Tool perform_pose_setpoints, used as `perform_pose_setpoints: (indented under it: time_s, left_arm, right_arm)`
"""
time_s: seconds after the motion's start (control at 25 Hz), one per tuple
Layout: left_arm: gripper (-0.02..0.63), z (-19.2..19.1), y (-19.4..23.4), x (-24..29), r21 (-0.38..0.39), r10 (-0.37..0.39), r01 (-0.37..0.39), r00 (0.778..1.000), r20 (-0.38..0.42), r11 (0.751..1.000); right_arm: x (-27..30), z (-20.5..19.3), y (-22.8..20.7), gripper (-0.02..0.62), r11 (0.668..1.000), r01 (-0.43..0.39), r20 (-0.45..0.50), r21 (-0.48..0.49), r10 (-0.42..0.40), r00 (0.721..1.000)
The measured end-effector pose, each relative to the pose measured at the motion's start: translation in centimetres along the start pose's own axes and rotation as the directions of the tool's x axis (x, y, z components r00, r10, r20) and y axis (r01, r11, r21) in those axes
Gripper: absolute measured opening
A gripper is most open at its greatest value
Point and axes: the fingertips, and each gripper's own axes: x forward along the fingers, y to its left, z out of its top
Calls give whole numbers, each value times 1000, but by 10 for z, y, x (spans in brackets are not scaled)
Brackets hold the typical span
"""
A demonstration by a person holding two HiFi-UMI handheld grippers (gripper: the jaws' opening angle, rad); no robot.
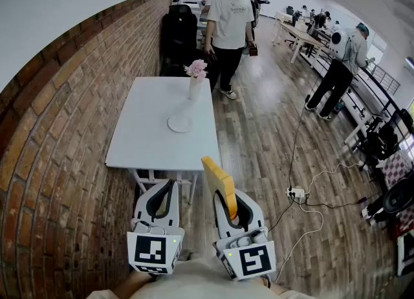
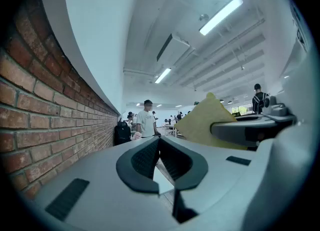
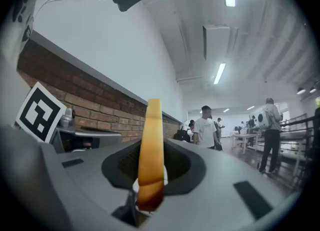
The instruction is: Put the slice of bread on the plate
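My right gripper is shut on a slice of bread, which stands on edge, upright, between the pads. In the right gripper view the slice shows edge-on, with a tan crust, rising out of the right gripper. My left gripper hangs beside it, shut and empty; in its own view the left gripper has its tips together, with the bread to its right. A white plate lies on the white table ahead, well beyond both grippers.
A white vase with pink flowers stands on the table just behind the plate. A brick wall runs along the left. A person stands beyond the table and another person at the right. A power strip with cables lies on the wooden floor.
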Motion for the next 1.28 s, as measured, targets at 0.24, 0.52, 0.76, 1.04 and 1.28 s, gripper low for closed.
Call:
perform_pose_setpoints:
  time_s: [0.24,0.52,0.76,1.04,1.28]
  left_arm:
    - [11,-1,1,1,-2,-2,2,1000,4,1000]
    - [11,-2,-3,6,-1,0,0,1000,-5,1000]
    - [11,-6,-3,15,0,20,-20,1000,-18,1000]
    - [11,-12,5,21,-8,83,-83,996,-26,997]
    - [11,-19,9,27,-10,110,-111,993,-52,994]
  right_arm:
    - [1,-2,1,89,1000,0,-3,0,0,1000]
    - [2,-6,-8,91,1000,2,-11,22,-2,1000]
    - [5,-14,-21,92,999,-2,-25,45,3,1000]
    - [10,-25,-35,92,998,-27,-33,52,29,999]
    - [16,-35,-45,92,997,-33,-52,75,37,998]
